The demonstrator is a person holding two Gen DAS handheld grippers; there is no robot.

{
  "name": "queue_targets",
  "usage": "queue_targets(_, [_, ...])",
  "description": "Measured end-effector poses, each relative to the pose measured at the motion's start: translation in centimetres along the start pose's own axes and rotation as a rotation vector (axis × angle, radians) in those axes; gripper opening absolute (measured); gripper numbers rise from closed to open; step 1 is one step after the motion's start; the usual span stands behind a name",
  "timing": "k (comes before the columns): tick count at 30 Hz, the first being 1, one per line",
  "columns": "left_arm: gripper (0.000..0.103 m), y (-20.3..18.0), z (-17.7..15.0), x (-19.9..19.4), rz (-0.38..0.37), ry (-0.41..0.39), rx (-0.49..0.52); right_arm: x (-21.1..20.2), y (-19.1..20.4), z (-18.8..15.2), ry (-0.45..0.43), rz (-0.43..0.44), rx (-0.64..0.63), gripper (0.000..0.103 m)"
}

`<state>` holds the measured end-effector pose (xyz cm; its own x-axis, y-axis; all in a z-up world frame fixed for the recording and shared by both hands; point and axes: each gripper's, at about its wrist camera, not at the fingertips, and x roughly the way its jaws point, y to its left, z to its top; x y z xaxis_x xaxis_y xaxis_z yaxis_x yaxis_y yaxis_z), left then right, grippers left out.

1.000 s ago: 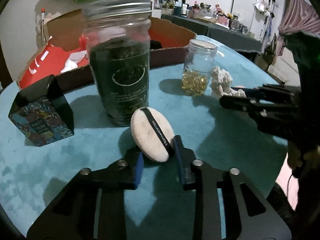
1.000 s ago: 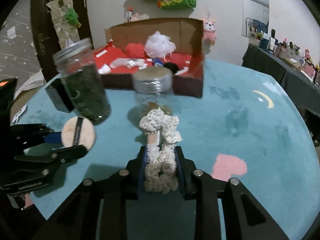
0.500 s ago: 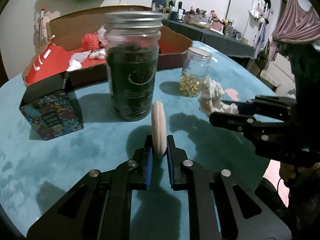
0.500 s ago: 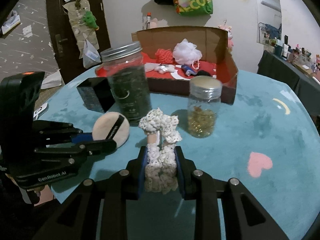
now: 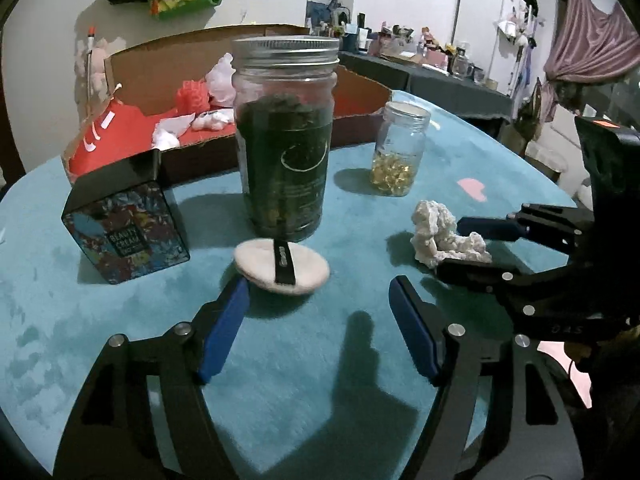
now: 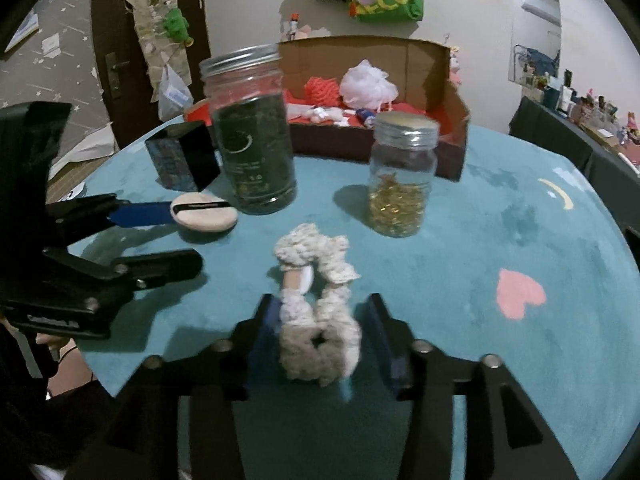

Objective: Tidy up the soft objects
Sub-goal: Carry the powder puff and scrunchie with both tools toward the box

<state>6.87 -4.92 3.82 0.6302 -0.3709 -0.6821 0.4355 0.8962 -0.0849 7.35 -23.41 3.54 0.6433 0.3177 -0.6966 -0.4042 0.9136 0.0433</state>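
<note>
Both sets of jaws stand wide, the powder puff and lace scrunchie lying loose mid-frame, so nudging the tall jar could topple it.

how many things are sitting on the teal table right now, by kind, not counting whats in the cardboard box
glass jars: 2, the tall dark-filled jar and the small jar of golden capsules
soft items: 2, the powder puff and the crochet scrunchie
boxes: 2, the beauty cream box and the cardboard box itself
total: 6
</note>
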Motion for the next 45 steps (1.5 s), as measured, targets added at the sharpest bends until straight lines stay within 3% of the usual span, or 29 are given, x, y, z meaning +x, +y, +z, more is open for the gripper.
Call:
queue_targets(4, [0.071, 0.2, 0.3, 0.4, 0.017, 0.009, 0.009, 0.1, -0.2, 0.1, -0.019, -0.016, 0.012, 0.068])
queue_targets(11, [0.071, 0.6, 1.3, 1.6, 0.075, 0.042, 0.065, 0.7, 0.1, -0.1, -0.017, -0.030, -0.005, 0.068])
queue_targets(15, [0.071, 1.5, 1.4, 1.1, 0.052, 0.055, 0.061, 0.5, -0.1, -0.1, -0.021, -0.013, 0.004, 0.071])
queue_targets(24, [0.071, 1.7, 1.4, 2.1, 0.074, 0.081, 0.102, 1.0, 0.1, -0.2, -0.022, -0.042, -0.005, 0.073])
queue_targets(25, [0.067, 1.6, 1.5, 2.2, 0.076, 0.080, 0.105, 1.0, 0.3, -0.3, -0.022, -0.042, -0.016, 0.067])
queue_targets(26, [0.052, 1.4, 1.5, 2.4, 0.071, 0.080, 0.115, 1.0, 0.4, -0.3, -0.021, -0.032, -0.026, 0.060])
queue_targets(28, [0.048, 1.1, 1.6, 2.7, 0.049, 0.087, 0.132, 0.7, 0.6, -0.4, -0.027, -0.018, -0.044, 0.030])
queue_targets(35, [0.043, 1.3, 1.5, 1.5, 0.039, 0.054, 0.094, -0.3, 0.6, 0.1, -0.063, 0.041, -0.016, 0.028])
queue_targets(45, [0.043, 0.8, 1.3, -0.3, 0.020, 0.020, 0.078, -0.6, 1.2, 0.8, -0.073, 0.031, -0.023, 0.029])
